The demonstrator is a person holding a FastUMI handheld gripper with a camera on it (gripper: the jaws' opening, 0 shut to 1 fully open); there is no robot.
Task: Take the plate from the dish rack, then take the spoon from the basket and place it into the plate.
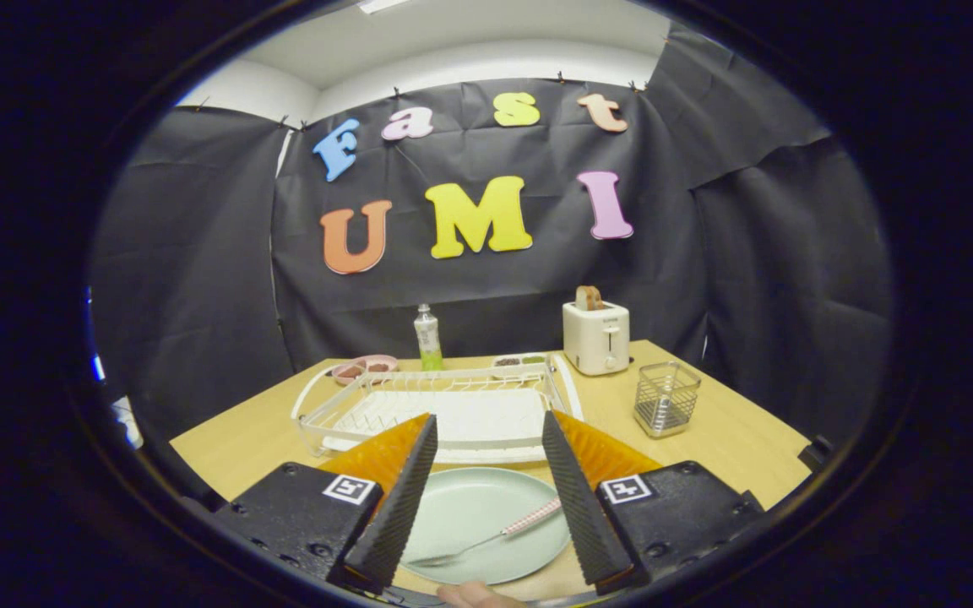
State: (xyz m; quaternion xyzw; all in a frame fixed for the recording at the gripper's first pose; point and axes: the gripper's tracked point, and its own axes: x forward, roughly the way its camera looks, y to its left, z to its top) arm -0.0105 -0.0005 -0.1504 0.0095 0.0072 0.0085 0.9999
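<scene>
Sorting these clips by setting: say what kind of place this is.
Likely a mock kitchen counter in a cloth-walled booth: a dish rack, a toaster and a plate on a wooden table. The gripper is open above the plate.

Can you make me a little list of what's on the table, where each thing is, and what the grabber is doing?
plate: round pale green plate, flat on wooden table, between the fingers
utensil: metal one with pink handle, lying in the plate
rack: white wire dish rack, beyond the plate
basket: square wire mesh basket, right of rack
toaster: white toaster, behind
hand-held gripper: open, holding nothing
</scene>
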